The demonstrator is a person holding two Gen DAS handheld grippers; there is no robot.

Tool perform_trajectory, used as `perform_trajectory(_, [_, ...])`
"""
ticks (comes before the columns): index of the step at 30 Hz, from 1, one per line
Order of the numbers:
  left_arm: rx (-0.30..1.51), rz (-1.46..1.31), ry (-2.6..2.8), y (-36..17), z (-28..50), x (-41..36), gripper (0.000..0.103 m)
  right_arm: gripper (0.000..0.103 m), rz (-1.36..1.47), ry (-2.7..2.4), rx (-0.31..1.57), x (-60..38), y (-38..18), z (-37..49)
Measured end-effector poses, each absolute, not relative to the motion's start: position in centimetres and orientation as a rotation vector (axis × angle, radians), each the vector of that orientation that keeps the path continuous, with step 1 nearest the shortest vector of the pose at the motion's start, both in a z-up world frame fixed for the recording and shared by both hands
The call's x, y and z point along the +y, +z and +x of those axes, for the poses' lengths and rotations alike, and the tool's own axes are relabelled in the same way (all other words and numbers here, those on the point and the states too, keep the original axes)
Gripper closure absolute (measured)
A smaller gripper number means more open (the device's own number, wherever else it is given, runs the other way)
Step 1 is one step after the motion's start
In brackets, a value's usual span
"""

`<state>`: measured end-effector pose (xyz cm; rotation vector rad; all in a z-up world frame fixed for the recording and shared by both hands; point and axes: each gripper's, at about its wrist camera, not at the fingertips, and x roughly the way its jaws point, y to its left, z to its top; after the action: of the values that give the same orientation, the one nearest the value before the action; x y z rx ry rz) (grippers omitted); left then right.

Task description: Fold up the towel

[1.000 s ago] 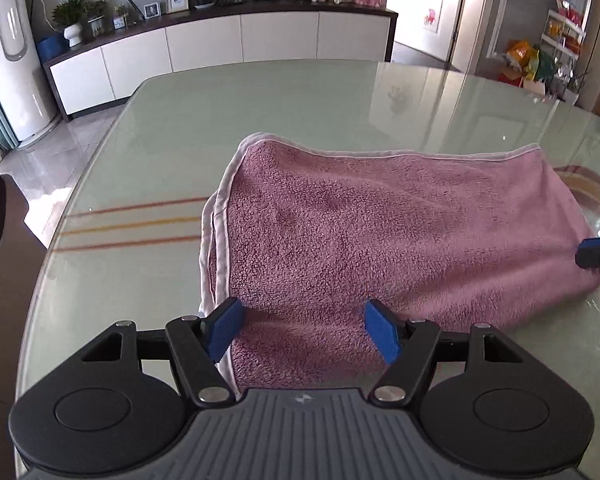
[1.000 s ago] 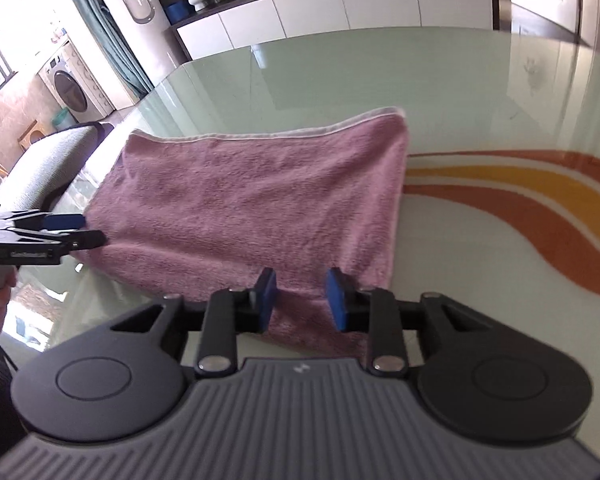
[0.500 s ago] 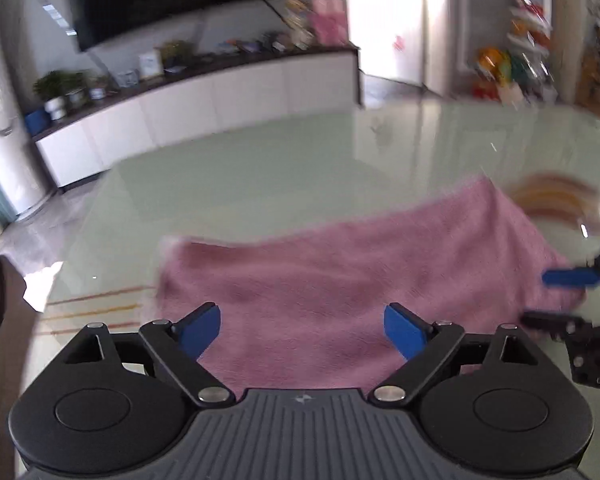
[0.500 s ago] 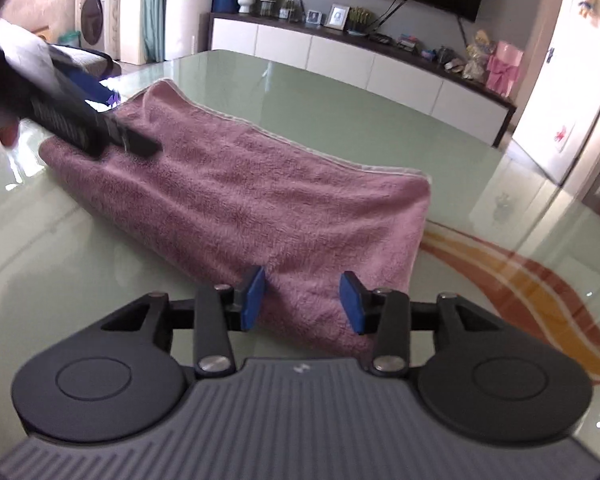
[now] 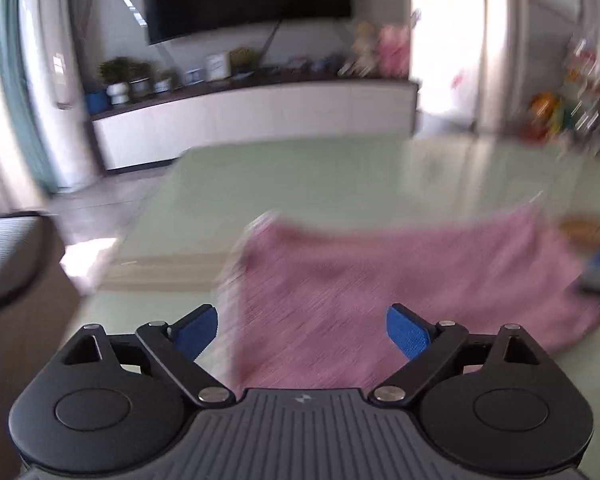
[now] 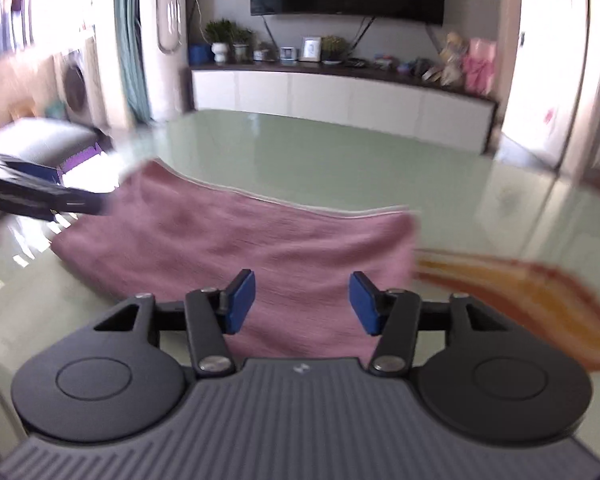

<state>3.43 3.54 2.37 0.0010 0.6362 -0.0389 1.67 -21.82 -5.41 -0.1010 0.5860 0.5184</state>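
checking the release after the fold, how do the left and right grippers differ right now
The left gripper has its fingers spread wide and still opening; the right gripper has a narrower gap that is closing. The left gripper straddles the left edge of the pink towel, with one finger over bare table; the right gripper has towel behind both fingers. Both are blue-padded, hold nothing, and sit at the towel's near edge.

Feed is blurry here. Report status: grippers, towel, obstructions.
Left gripper opening wide, empty. Right gripper closing, pads clear of cloth. Pink towel folded flat on the glass table. Nothing in the way.
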Motion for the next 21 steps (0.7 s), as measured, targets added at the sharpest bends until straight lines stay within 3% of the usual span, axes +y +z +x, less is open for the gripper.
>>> perform_trajectory(5, [0.633,-0.012,-0.162,0.0,8.5,0.3,0.004,0.050,-0.144,0.514,0.632,-20.8,-8.0,3.1])
perform_trajectory(9, [0.764,0.010,-0.118,-4.0,10.4,1.3,0.003,0.041,-0.176,0.465,0.632,-22.0,-8.3,3.5])
perform_trajectory(14, [0.781,0.006,0.021,-4.3,9.5,5.6,0.000,0.042,-0.170,0.431,0.655,-22.5,-8.2,4.6])
perform_trajectory(16, [0.778,-0.028,0.109,-4.0,10.0,7.5,0.009,0.047,-0.132,0.411,0.663,-22.7,-7.5,4.5])
perform_trajectory(21, [0.644,-0.104,0.018,-1.0,10.9,6.6,0.008,0.047,-0.095,0.469,0.553,-21.9,-5.8,5.2])
